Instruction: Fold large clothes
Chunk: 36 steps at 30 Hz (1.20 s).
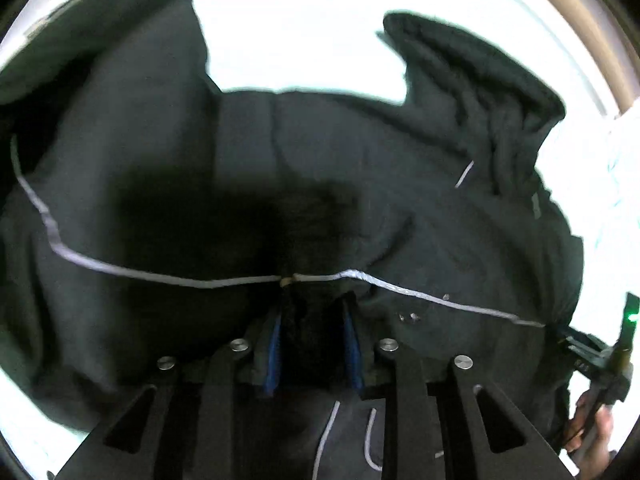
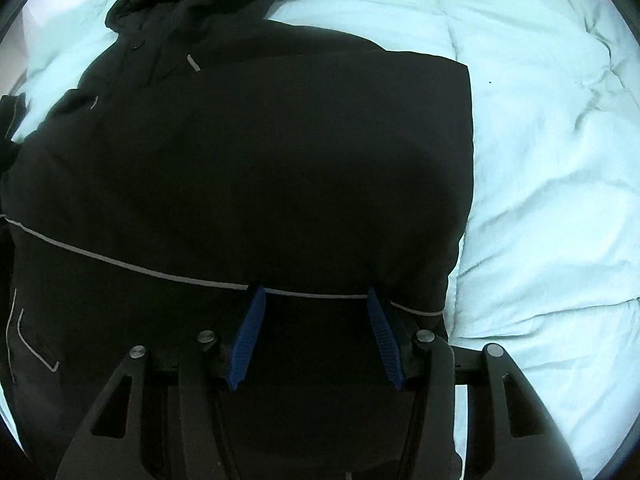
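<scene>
A large black jacket [image 1: 320, 168] with thin grey piping lies spread on a pale bed; it also fills the right wrist view [image 2: 260, 152], its hood at the top left. My left gripper [image 1: 314, 320] has its blue pads [image 1: 274, 354] close together with a bunch of black jacket fabric between them, right at the piping. My right gripper [image 2: 316, 300] hovers over the jacket's lower part at the piping, its blue pads [image 2: 250, 332] wide apart and nothing between them. The right gripper's body shows at the far right of the left wrist view [image 1: 600, 356].
The pale blue quilted duvet [image 2: 540, 160] covers the bed around the jacket. A beige wall or headboard edge [image 1: 572, 20] runs at the top right of the left wrist view.
</scene>
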Each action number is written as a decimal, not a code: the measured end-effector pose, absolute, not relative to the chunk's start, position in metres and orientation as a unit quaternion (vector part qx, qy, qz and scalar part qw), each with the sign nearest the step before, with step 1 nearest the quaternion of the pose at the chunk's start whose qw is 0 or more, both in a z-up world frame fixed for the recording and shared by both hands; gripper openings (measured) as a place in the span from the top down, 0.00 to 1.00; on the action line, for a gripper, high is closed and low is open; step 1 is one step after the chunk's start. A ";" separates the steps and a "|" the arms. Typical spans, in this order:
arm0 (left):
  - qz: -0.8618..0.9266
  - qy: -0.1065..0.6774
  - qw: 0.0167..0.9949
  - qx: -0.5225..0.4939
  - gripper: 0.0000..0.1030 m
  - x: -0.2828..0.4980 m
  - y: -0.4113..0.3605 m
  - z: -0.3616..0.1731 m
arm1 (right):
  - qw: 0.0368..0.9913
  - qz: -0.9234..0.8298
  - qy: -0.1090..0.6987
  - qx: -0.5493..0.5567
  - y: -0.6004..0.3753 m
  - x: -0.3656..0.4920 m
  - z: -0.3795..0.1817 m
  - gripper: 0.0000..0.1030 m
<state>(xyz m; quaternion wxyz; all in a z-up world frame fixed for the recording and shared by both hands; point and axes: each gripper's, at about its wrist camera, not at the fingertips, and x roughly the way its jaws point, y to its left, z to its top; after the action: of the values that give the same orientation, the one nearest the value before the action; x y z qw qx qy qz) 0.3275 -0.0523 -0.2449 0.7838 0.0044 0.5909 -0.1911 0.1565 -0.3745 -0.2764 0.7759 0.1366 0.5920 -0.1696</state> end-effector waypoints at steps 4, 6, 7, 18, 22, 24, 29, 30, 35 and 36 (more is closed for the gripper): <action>-0.209 0.535 0.819 0.010 0.54 0.305 -0.047 -0.197 | 0.778 -0.175 0.592 0.119 -0.366 0.155 -0.252 0.47; -0.246 0.517 0.820 0.000 0.46 0.293 -0.053 -0.180 | 0.798 -0.156 0.572 0.107 -0.353 0.153 -0.233 0.46; -0.260 0.512 0.819 -0.003 0.43 0.288 -0.059 -0.175 | 0.805 -0.148 0.565 0.103 -0.347 0.153 -0.227 0.46; -0.246 0.590 0.763 0.097 0.41 0.281 -0.145 -0.268 | 0.783 -0.112 0.606 0.079 -0.301 0.161 -0.271 0.46; -0.261 0.571 0.775 0.075 0.41 0.269 -0.132 -0.230 | 0.777 -0.108 0.611 0.107 -0.307 0.155 -0.251 0.46; -0.271 0.554 0.785 0.052 0.40 0.258 -0.119 -0.202 | 0.786 -0.104 0.598 0.117 -0.304 0.142 -0.231 0.46; -0.277 0.510 0.814 0.023 0.40 0.220 -0.078 -0.134 | 0.803 -0.098 0.575 0.121 -0.279 0.102 -0.180 0.46; -0.276 0.501 0.820 0.019 0.40 0.211 -0.068 -0.120 | 0.806 -0.097 0.571 0.126 -0.274 0.094 -0.172 0.46; -0.271 0.471 0.840 0.012 0.40 0.180 -0.025 -0.081 | 0.814 -0.089 0.555 0.145 -0.242 0.061 -0.137 0.45; -0.270 0.466 0.842 0.013 0.40 0.175 -0.014 -0.073 | 0.816 -0.087 0.552 0.151 -0.236 0.056 -0.132 0.45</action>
<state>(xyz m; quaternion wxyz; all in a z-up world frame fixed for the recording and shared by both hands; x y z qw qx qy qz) 0.1746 -0.0138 -0.0725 0.8425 0.0131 0.4659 -0.2701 0.0558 -0.2360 -0.1321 0.8156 0.1512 0.5516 -0.0871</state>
